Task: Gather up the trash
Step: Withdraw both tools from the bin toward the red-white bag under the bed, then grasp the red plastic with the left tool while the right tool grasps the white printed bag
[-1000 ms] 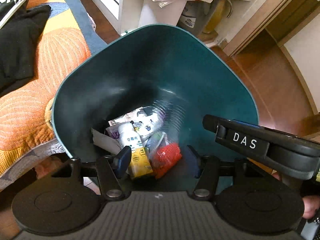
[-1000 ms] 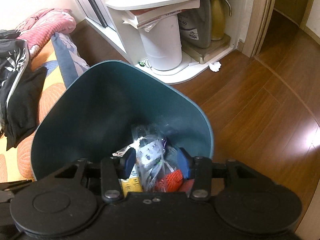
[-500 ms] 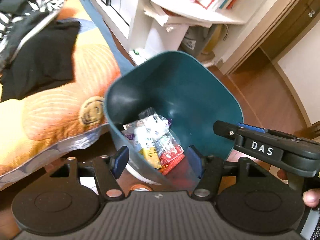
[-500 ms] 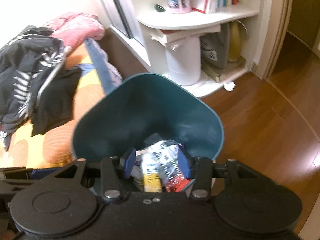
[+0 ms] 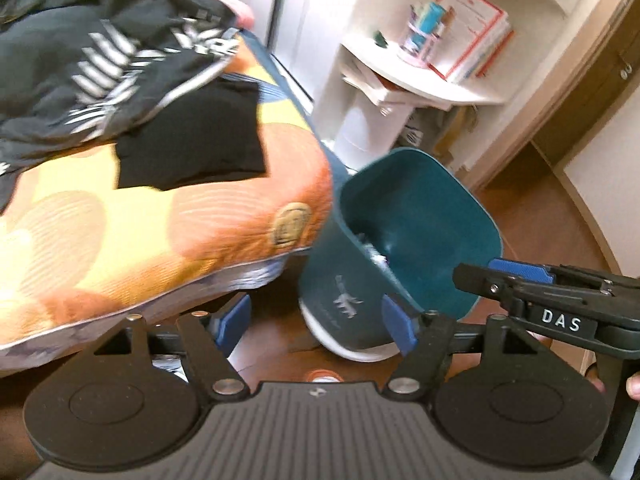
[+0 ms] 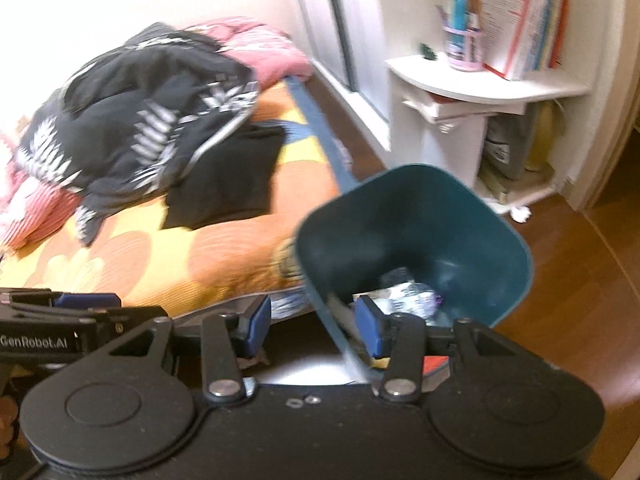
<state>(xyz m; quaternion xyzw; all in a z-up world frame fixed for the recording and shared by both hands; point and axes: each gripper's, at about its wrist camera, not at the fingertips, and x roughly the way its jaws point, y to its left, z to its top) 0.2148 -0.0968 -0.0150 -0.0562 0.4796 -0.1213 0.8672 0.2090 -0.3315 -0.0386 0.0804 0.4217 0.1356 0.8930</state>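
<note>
A teal trash bin (image 5: 420,216) stands on the wood floor beside the bed; it also shows in the right wrist view (image 6: 416,224). Wrappers and other trash (image 6: 408,296) lie in its bottom. My left gripper (image 5: 316,322) is open and empty, raised in front of the bin's near wall. My right gripper (image 6: 312,326) is open and empty, above the bin's near left rim. The right gripper's body shows at the right of the left wrist view (image 5: 560,312).
A bed with an orange and yellow cover (image 6: 168,248) lies left of the bin, with dark clothes (image 6: 152,120) piled on it. A white corner shelf (image 6: 480,88) with books stands behind the bin. A crumpled white scrap (image 6: 520,213) lies on the floor by the shelf.
Both grippers have pulled back and up from over the bin's mouth and swung left. The bin now looks smaller and further right; more of the bed shows.
</note>
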